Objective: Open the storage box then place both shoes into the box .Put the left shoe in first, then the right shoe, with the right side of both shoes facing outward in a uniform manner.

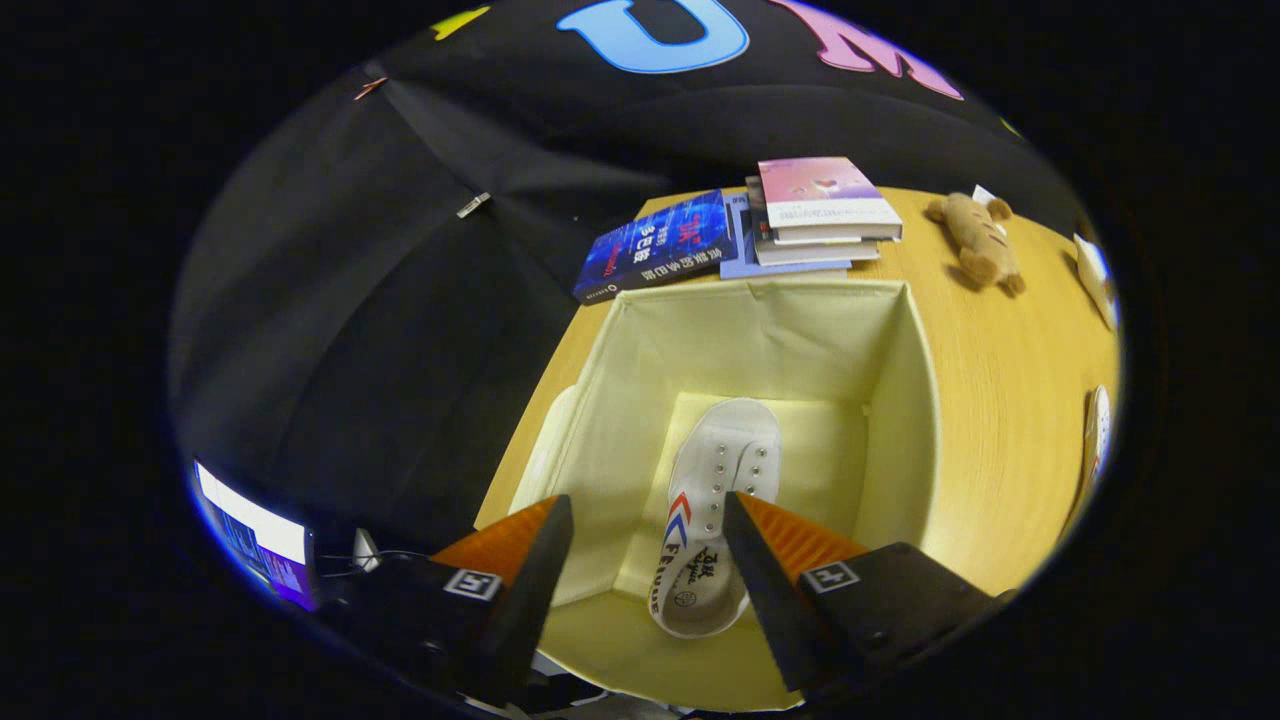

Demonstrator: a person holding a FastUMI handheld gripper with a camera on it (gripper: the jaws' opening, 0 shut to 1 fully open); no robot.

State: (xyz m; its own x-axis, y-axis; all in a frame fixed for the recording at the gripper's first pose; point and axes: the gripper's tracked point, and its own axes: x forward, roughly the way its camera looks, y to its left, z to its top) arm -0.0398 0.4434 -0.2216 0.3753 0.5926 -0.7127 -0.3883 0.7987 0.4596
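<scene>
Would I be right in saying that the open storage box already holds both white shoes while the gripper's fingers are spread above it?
Not quite: the gripper view shows one white shoe lying in the open storage box, not two. The rest holds: the gripper is open, its fingers spread above the box with nothing between them.

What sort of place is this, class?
Probably a staged recording booth: a wooden table against black cloth, holding a storage box, books and a plush toy. The gripper hangs open over a shoe.
</scene>
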